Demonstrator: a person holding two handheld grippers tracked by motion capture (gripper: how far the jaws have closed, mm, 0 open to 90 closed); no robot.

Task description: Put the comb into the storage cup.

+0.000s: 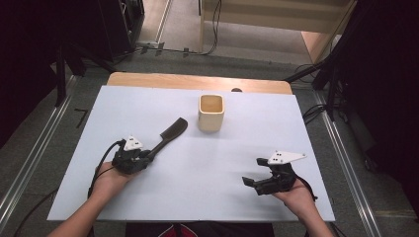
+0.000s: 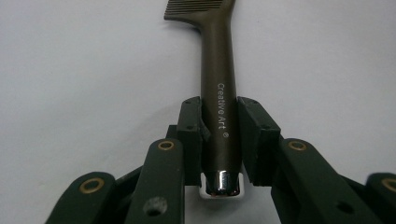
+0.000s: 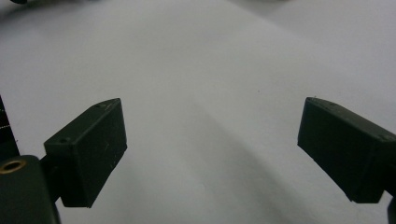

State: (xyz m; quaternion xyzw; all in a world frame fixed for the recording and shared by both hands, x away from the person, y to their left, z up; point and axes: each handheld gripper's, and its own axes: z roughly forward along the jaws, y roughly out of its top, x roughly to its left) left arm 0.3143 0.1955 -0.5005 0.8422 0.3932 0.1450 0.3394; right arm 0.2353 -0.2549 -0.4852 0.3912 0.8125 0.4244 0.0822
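Observation:
A dark brown comb (image 1: 170, 132) lies on the white table (image 1: 237, 143), left of centre, its toothed head pointing toward the far right. My left gripper (image 1: 148, 154) is shut on the end of its handle. In the left gripper view the two pads (image 2: 189, 135) press both sides of the comb handle (image 2: 218, 70), which bears the words "Creative Art" and ends in a shiny metal cap. My right gripper (image 1: 253, 171) rests near the table's front right, pointing left. Its jaws stand wide open over bare table in the right gripper view, where nothing lies between the fingertips of the gripper (image 3: 210, 149).
A cream square cup (image 1: 211, 112) stands upright at the back middle of the table, just right of the comb's head. A wooden strip (image 1: 197, 81) runs along the table's far edge. Cables and dark stands flank the table on the floor.

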